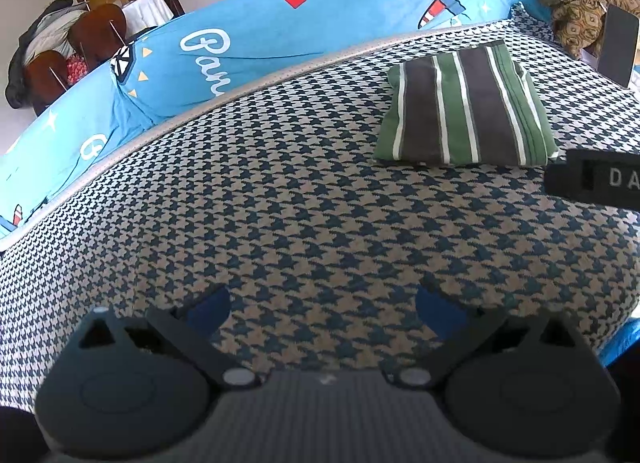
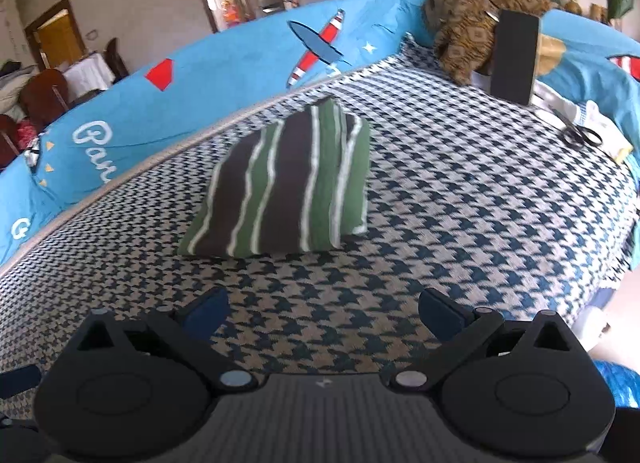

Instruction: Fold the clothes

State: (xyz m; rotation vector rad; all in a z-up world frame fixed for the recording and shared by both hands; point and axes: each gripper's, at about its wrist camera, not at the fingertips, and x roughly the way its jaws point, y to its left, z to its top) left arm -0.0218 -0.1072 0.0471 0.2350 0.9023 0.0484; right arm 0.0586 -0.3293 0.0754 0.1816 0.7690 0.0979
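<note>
1. Nearest the lens, bottom of the left wrist view, the left gripper (image 1: 322, 309) is hovering w/ jaws spread wide, nothing between them; blue pads (image 1: 210, 305) are sitting just above the houndstooth cover (image 1: 280, 203).
2. Right gripper (image 2: 322, 309), bottom of the right wrist view, is likewise gaping wide and holding nothing.
3. Striped garment (image 1: 464, 107) is lying folded into a neat, thick rectangle, upper right of the left view & centre of the right view (image 2: 288, 187), well apart from both grippers.
4. Fold is looking done, judging by the tidy bundle.
5. Risks: a gripper brushing the bundle's edge could be dragging the top layer open; soft knit layers are sliding easily on each other.
6. Scissors (image 2: 582, 135) at the right edge could be snagging cloth if the bundle gets pushed that way.
7. Materials: garment is soft, green/dark grey w/ thin white stripes; cover is woven, coarse, navy-and-cream; blue quilt (image 1: 248, 43) behind is smooth, puffy, printed w/ planes.
</note>
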